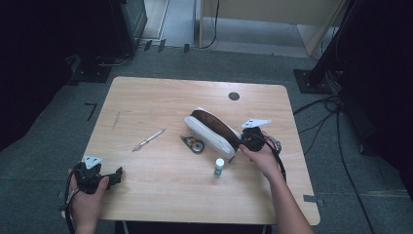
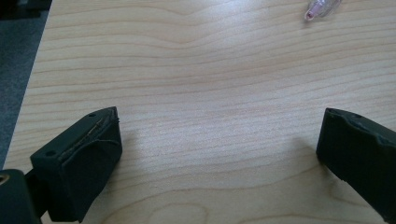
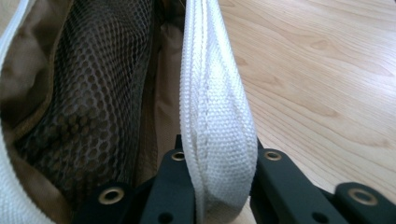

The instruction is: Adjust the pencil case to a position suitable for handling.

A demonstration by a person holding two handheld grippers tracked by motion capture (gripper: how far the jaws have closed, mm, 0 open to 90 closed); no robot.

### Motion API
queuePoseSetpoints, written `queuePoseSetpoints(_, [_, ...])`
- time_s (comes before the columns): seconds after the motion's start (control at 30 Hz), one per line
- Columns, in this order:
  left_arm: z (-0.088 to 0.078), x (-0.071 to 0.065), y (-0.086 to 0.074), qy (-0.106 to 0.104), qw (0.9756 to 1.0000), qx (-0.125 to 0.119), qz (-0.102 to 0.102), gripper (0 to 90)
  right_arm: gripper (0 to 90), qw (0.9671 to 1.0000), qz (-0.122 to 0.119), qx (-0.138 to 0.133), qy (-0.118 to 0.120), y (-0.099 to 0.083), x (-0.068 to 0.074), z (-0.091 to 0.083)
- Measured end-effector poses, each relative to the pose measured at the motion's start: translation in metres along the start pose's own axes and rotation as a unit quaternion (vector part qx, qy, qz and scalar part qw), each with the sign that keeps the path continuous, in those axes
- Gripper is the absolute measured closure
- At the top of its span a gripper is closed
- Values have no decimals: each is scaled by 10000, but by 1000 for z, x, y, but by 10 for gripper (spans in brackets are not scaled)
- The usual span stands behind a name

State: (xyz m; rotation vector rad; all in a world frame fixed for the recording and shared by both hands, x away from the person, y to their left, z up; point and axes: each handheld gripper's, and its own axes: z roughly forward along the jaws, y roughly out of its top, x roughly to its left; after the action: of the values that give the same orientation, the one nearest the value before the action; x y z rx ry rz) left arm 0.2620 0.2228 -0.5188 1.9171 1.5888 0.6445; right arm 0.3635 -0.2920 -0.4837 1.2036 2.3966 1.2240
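Grey carpet surrounds a pale wooden desk (image 1: 146,97). Near its middle, a white pouch (image 1: 209,131) with a brown mesh lining lies open; the right gripper (image 1: 238,146) pinches its white woven edge (image 3: 217,140) at the near right end. A small bottle (image 1: 219,167), a tape roll (image 1: 195,144) and a pen (image 1: 148,140) lie nearby. At the desk's front left corner, the left gripper (image 1: 117,176) rests with jaws spread wide over bare wood.

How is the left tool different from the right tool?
The left tool is open and holds nothing; the right tool is shut on the white pouch's edge. The left tool sits at the table's near corner; the right tool is nearer the middle. Both are black, each held in a hand.
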Motion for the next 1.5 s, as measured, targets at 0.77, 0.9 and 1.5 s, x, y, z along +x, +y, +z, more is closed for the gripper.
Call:
queuePoseSetpoints(0.77, [0, 0, 0, -13, 10000, 4, 10, 2, 588, 9972, 130, -723, -158, 9, 21, -35])
queuePoseSetpoints(0.9, [0, 0, 0, -15, 10000, 5, 7, 2, 561, 9954, 169, -908, -255, 5, 21, -55])
queuePoseSetpoints(1.5, [1, 0, 1, -40, 10000, 6, 26, 2, 548, 9906, 425, -1275, -264, -41, 37, -96])
